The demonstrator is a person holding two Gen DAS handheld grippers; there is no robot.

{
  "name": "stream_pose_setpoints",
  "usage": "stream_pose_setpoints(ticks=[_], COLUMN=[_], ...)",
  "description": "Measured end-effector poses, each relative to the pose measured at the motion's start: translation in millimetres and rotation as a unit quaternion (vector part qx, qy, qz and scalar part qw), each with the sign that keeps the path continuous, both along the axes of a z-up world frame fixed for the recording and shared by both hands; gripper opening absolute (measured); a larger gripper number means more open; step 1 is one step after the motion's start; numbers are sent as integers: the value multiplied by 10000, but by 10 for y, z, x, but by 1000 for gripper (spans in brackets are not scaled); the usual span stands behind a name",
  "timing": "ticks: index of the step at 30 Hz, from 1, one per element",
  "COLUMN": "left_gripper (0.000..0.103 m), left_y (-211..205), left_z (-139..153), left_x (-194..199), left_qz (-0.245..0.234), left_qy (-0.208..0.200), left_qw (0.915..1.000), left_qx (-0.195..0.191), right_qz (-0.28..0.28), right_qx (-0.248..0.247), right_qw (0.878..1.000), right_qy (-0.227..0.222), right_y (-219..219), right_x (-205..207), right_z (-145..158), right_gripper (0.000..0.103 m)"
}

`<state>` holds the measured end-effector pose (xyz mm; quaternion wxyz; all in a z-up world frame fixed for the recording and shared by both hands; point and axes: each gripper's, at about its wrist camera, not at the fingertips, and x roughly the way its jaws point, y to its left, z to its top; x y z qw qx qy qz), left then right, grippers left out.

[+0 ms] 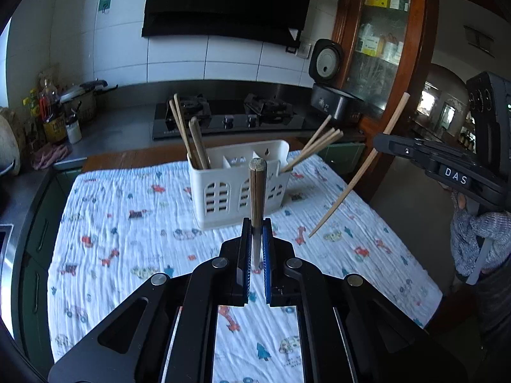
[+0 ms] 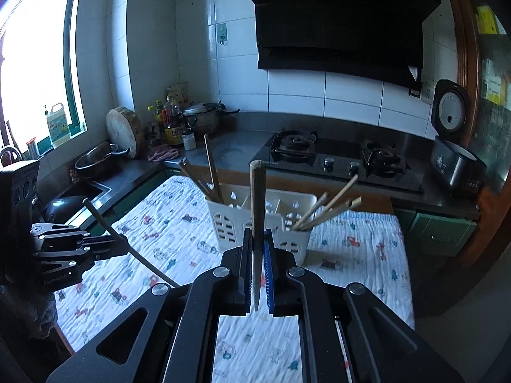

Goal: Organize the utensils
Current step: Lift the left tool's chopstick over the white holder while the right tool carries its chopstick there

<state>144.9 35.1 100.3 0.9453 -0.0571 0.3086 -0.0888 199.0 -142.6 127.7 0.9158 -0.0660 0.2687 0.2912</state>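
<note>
Left gripper (image 1: 255,239) clamped on dark chopstick (image 1: 257,191), upright between pads. Right gripper (image 2: 257,249) pinching pale chopstick (image 2: 258,198), near white caddy (image 2: 230,223).

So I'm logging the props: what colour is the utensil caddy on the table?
The caddy is white plastic; the left wrist view shows it best.

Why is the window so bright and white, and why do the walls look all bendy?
Right wrist view: the window is blown out white by daylight, so the left gripper beside it looks dark. Both views: the fisheye lens curves the tiled wall and darkens the corners. Left wrist view: lighting on the patterned cloth is even, and things look sharp.
</note>
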Motion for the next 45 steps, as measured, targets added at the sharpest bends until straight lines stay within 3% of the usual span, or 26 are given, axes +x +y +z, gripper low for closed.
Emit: stream_pose_setpoints(ticks=[8,12,16,24,35,45], left_gripper=[5,5,5,5,5,6], left_y=[-1,31,66,220,299,304], left_z=[683,832,785,455,136,74], left_x=[428,743,1037,1374,1582,1617], left_qz=[107,270,466,599,628,589], left_qy=[-668,-742,-600,-143,254,341], left_qw=[9975,9966,9964,9979,9974,9974], left_qx=[184,251,365,218,252,223], right_qz=[-143,-265,-382,-453,-426,-402], right_qx=[61,78,108,29,-196,-296], right_qw=[9988,9981,9980,9986,9987,9978], right_qy=[-467,-558,-487,-282,174,437], right_y=[137,207,252,362,453,481], right_x=[383,613,868,1219,1457,1520], right_z=[537,659,633,369,-73,-272], right_gripper=[7,7,7,7,7,7])
